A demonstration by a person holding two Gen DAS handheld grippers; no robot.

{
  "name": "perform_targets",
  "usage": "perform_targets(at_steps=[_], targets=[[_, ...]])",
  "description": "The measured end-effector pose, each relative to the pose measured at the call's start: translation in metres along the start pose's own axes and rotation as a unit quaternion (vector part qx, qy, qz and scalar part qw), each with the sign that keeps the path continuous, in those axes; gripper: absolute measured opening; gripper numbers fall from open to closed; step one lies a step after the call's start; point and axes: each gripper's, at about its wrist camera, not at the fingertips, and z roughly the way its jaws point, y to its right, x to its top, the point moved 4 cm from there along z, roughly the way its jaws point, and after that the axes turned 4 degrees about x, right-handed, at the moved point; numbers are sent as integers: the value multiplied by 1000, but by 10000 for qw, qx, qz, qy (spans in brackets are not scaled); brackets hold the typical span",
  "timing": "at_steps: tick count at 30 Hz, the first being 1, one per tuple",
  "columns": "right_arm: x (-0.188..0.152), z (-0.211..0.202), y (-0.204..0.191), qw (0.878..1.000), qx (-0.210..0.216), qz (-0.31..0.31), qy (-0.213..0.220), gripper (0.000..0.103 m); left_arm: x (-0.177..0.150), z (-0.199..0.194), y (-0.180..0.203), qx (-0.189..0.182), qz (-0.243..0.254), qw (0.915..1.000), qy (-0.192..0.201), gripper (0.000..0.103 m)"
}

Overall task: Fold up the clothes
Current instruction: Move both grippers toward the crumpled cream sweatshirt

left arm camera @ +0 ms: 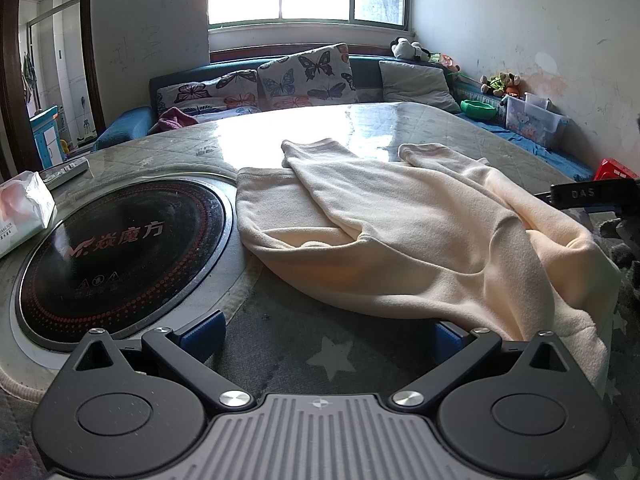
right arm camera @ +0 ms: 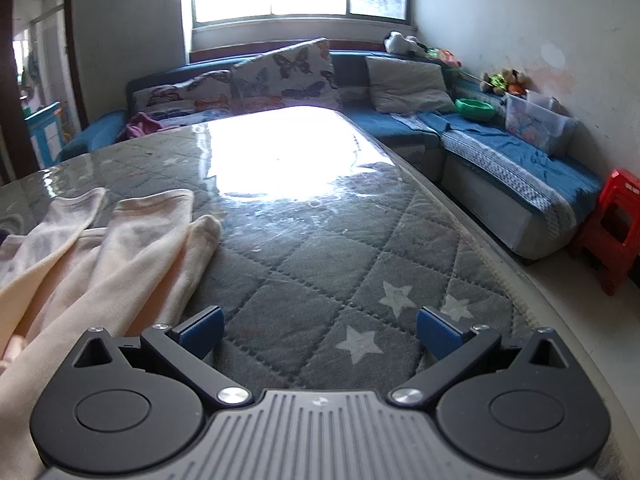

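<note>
A cream fleece garment lies crumpled on the quilted grey table cover, its sleeves pointing away toward the window. My left gripper is open and empty, just in front of the garment's near edge, its right blue fingertip close to the hem. In the right wrist view the same garment lies to the left. My right gripper is open and empty over the bare star-patterned cover, right of the garment. The other gripper's black body shows at the far right of the left wrist view.
A round black induction cooktop is set in the table at left, with a tissue pack and remote control beyond it. A blue sofa with butterfly cushions wraps the far side. A red stool stands right of the table.
</note>
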Motion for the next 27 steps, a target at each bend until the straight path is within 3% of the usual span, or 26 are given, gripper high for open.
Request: perform_targets(at_steps=[4,8,14,27], targets=[[11,7,-11,9999,-72,-134,-64,103,-1,-2,-1,-19,-91,10000,-9,103],[12,-8,-51,9979,-168,-559,283,103,-2,-5,-3,64,-111,9999,-46,103],[-19,-67,-64,9959,122,-739,504,103,-3,-21,1,188,-52,9998,45,103],[-62,-110,-89,9943,429,-951,241,103,-10,-57,3,302,-215,9992,133,103]])
